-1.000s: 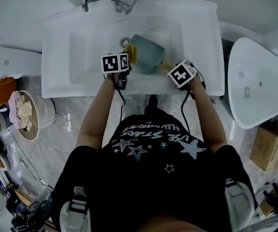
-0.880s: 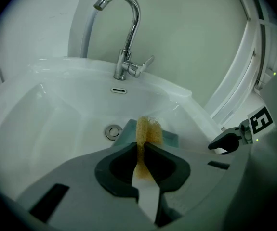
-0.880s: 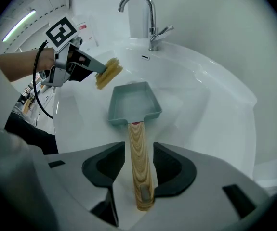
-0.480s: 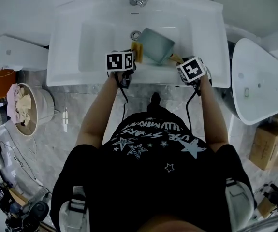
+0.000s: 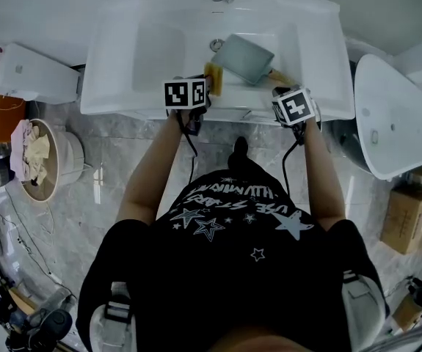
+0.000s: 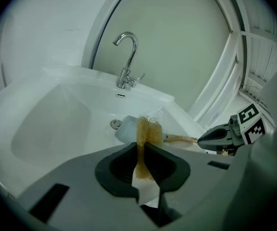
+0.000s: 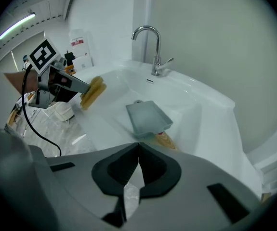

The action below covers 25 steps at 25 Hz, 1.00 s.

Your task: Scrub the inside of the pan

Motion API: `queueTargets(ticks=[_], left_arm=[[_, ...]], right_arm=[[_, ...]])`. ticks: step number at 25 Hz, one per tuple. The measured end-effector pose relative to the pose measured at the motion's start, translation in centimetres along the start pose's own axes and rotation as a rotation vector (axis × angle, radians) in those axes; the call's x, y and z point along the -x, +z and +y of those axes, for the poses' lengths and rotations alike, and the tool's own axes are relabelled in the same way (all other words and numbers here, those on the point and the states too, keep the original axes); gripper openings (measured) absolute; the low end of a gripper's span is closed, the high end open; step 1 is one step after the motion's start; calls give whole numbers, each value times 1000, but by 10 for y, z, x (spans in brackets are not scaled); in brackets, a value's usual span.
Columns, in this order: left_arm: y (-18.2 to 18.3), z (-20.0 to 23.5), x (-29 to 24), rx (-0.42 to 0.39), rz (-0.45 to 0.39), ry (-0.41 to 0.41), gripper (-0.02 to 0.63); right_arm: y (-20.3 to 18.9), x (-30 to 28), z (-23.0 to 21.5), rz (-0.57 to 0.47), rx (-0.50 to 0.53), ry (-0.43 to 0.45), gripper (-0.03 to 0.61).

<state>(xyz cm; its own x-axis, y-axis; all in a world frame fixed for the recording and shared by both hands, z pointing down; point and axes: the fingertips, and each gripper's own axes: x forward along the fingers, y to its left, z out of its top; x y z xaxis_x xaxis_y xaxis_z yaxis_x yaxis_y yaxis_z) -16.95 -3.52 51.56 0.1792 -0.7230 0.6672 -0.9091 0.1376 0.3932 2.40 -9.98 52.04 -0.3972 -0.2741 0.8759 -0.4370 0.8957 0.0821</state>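
Note:
A grey-blue rectangular pan (image 5: 244, 56) lies in the white sink (image 5: 144, 57) near the drain, its wooden handle (image 5: 278, 75) pointing at the front right rim. The pan (image 7: 147, 116) sits empty in the right gripper view. My left gripper (image 5: 202, 86) is shut on a yellow sponge (image 6: 145, 131) and hovers over the sink's front edge, just left of the pan (image 6: 125, 129). My right gripper (image 5: 281, 92) is shut on nothing at the front rim, a little short of the handle (image 7: 164, 139) and not touching it.
A chrome faucet (image 6: 127, 57) stands at the sink's back and the drain (image 6: 115, 124) lies left of the pan. A bin with cloths (image 5: 43, 160) stands on the floor at left. A white oval fixture (image 5: 387, 119) and cardboard boxes (image 5: 409, 215) are at right.
My right gripper has drawn back a little from the pan handle toward the front rim. The left gripper still holds the sponge beside the pan. The head view has shifted.

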Motion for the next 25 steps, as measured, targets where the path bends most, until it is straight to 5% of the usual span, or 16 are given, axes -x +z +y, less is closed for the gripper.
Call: queueTargets(ticks=[10, 25], left_arm=[[-42, 1, 54, 4, -21, -34, 51], [-63, -14, 80, -41, -33, -64, 51]], right_arm=[[-25, 30, 60, -41, -47, -42, 6], [-34, 63, 79, -158, -35, -119, 6]])
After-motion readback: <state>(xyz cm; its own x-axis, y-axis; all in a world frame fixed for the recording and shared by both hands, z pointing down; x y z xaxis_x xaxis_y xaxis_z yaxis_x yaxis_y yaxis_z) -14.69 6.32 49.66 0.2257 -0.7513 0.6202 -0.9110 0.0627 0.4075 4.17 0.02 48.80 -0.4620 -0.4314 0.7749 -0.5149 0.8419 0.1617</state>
